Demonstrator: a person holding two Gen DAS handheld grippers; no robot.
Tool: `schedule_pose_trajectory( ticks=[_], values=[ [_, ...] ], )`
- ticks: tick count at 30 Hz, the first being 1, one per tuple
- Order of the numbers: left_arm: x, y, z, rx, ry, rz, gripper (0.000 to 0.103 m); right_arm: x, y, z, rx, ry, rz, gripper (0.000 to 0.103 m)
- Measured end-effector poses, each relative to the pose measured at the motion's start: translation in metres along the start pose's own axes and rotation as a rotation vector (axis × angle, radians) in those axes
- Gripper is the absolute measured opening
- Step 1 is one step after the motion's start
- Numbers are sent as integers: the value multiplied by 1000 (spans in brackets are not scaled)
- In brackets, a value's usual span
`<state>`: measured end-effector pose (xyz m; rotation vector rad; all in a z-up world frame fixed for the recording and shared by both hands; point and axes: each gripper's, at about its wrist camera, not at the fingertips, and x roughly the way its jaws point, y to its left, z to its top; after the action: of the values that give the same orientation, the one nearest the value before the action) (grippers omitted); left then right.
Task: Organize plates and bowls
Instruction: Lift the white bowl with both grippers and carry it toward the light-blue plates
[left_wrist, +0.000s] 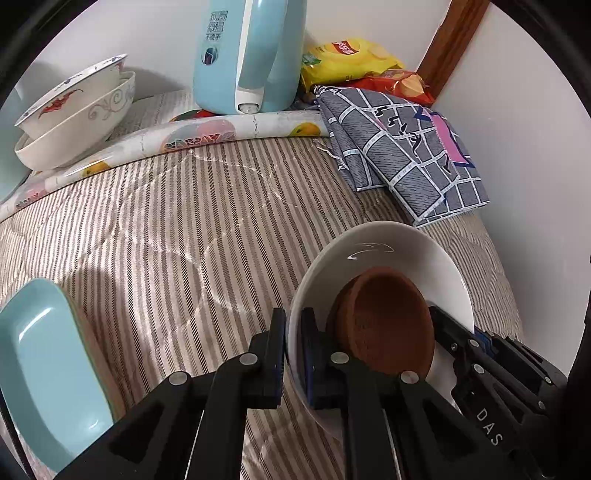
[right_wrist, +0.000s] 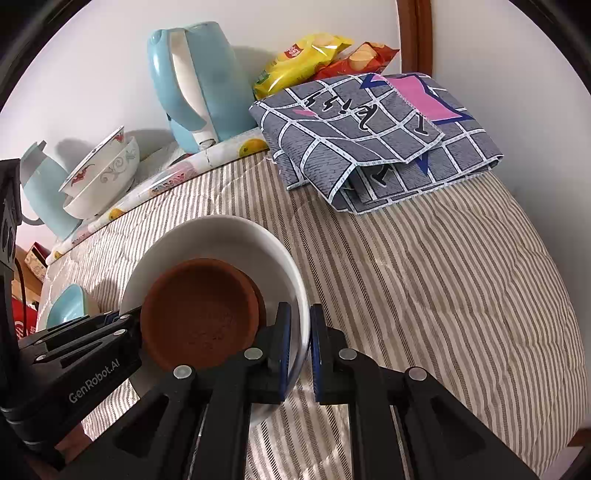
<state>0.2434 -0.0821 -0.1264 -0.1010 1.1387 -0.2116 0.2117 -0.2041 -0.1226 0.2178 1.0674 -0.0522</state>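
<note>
My left tongs (left_wrist: 293, 354) are clamped on the near rim of the white bowl (left_wrist: 373, 243), and my right tongs (right_wrist: 297, 350) pinch the opposite rim. A brown dish (right_wrist: 199, 314) sits inside it. The bowl is over the striped quilt (left_wrist: 184, 221), tilted. Two patterned bowls (left_wrist: 74, 118) are stacked beside the blue kettle (left_wrist: 243, 55); a teal plate (left_wrist: 48, 369) lies at my left.

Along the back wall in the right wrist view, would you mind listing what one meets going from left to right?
Stacked patterned bowls → blue kettle → yellow chip bag → red chip bag → wooden post. The folded grey checked cloth lies in front of the bags, so I leave it unplaced.
</note>
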Motion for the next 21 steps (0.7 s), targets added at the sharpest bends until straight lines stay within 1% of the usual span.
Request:
schedule_pose_trajectory(
  ticks=[21],
  values=[
    [-58,8,-16,13,-66,-9,9,-55,23,-17,-5,-68,-4,9]
  ],
)
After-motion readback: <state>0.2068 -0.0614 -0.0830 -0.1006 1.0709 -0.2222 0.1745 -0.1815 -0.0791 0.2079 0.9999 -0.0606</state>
